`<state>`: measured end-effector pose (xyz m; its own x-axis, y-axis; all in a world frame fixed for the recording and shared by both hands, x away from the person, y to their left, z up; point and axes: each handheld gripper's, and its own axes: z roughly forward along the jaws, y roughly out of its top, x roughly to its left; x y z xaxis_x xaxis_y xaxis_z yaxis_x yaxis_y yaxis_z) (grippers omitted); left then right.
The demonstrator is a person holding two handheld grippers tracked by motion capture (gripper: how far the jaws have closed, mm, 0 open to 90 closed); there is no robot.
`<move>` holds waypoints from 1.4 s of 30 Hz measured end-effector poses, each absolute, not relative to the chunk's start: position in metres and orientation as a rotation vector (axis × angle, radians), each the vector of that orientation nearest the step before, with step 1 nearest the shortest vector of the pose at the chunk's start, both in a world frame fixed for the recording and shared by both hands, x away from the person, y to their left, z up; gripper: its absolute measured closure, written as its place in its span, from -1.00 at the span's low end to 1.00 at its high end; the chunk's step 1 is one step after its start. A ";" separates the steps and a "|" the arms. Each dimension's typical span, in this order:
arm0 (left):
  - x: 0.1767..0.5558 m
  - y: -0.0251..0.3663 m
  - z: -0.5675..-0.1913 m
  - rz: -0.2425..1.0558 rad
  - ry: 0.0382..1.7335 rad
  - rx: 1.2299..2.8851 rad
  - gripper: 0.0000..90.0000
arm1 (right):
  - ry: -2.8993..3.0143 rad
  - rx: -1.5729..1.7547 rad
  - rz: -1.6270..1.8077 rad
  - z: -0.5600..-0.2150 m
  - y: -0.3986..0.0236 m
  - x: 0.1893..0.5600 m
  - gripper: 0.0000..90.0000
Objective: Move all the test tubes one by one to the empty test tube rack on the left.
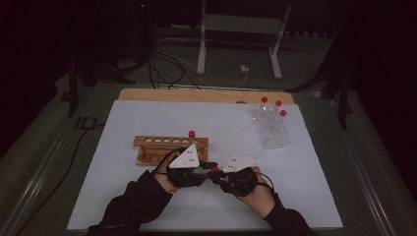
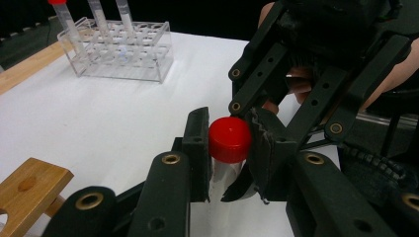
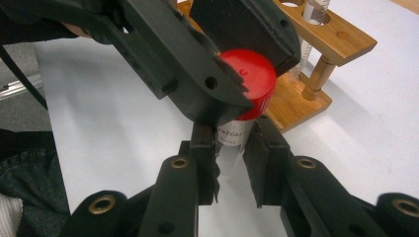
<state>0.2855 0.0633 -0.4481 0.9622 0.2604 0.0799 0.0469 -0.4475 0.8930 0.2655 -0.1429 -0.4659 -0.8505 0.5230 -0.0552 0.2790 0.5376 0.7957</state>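
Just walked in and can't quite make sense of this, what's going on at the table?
A person holds a gripper in each hand over a white table. Both grip one red-capped tube: the right gripper is shut on its clear body, and the left gripper is shut around its red cap. Behind them stands a wooden rack with one tube in it, and to the right a clear rack holding three more.

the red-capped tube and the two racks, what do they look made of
Red-capped tube: clear body, likely plastic, printed scale; its cap matte red, ribbed plastic. Wooden rack: tan, grain showing, drilled holes. Clear rack: transparent, glossy, probably acrylic.
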 end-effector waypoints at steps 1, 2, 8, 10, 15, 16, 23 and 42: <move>0.286 0.063 -0.448 0.244 0.221 2.026 0.60 | 2.491 0.670 1.217 -0.466 -0.143 0.266 0.65; 0.286 0.063 -0.448 0.250 0.229 2.026 0.60 | 2.492 0.669 1.221 -0.466 -0.144 0.266 0.64; 0.291 0.071 -0.443 0.268 0.263 2.013 0.60 | 2.472 0.681 1.248 -0.463 -0.151 0.266 0.30; 0.291 0.073 -0.439 0.280 0.284 2.013 0.60 | 2.460 0.689 1.252 -0.462 -0.153 0.266 0.23; 0.292 0.080 -0.432 0.306 0.295 2.012 0.60 | 2.428 0.723 1.272 -0.460 -0.162 0.269 0.06; 0.293 0.082 -0.431 0.312 0.296 2.008 0.60 | 2.423 0.725 1.277 -0.459 -0.164 0.270 0.01; 0.296 0.098 -0.419 0.332 0.330 1.963 0.60 | 2.346 0.812 1.337 -0.452 -0.176 0.273 -0.49; 0.320 0.130 -0.393 0.490 0.454 1.883 0.60 | 2.200 0.893 1.392 -0.441 -0.194 0.274 -1.00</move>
<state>0.3203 0.1304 -0.3928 0.8420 0.5259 0.1199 0.0800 -0.3415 0.9365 0.2736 -0.1945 -0.4413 -0.7226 0.6912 0.0123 0.3071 0.3050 0.9015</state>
